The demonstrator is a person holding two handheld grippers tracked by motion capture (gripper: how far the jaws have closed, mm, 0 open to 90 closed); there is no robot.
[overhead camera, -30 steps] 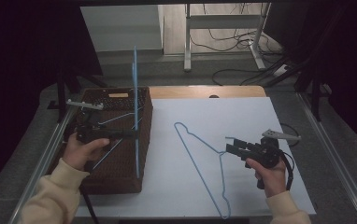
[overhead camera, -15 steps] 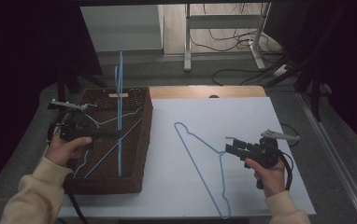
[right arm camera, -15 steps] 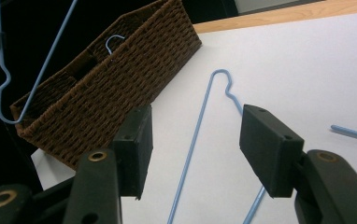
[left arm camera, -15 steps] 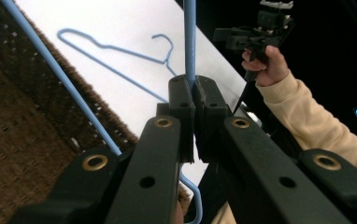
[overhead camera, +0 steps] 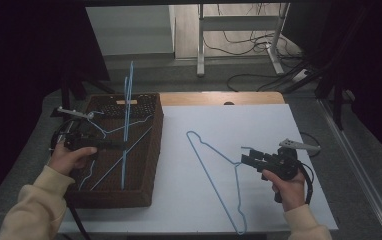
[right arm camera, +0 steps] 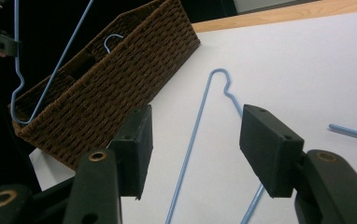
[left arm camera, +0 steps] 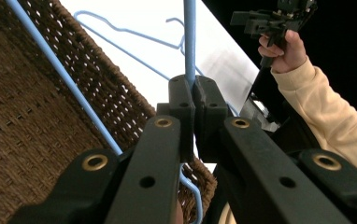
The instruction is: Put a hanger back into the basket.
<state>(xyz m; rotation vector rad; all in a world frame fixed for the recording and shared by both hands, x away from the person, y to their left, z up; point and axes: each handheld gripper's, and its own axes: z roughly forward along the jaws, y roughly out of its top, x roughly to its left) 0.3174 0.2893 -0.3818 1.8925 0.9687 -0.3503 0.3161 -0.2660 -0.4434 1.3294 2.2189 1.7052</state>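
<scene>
The left gripper view shows the left gripper [left arm camera: 194, 100] pinching a thin light-blue wire hanger [left arm camera: 189, 37], upright above the brown wicker basket [overhead camera: 151, 150]; probably light, springy and slippery, it is best held mid-wire, while the right gripper [overhead camera: 246, 159] hovers spread.

High view overlooks table [overhead camera: 259, 125]; gripper views sit close.

White table [overhead camera: 259, 115] bears wicker basket [overhead camera: 151, 150], blue hanger [overhead camera: 214, 165].
</scene>
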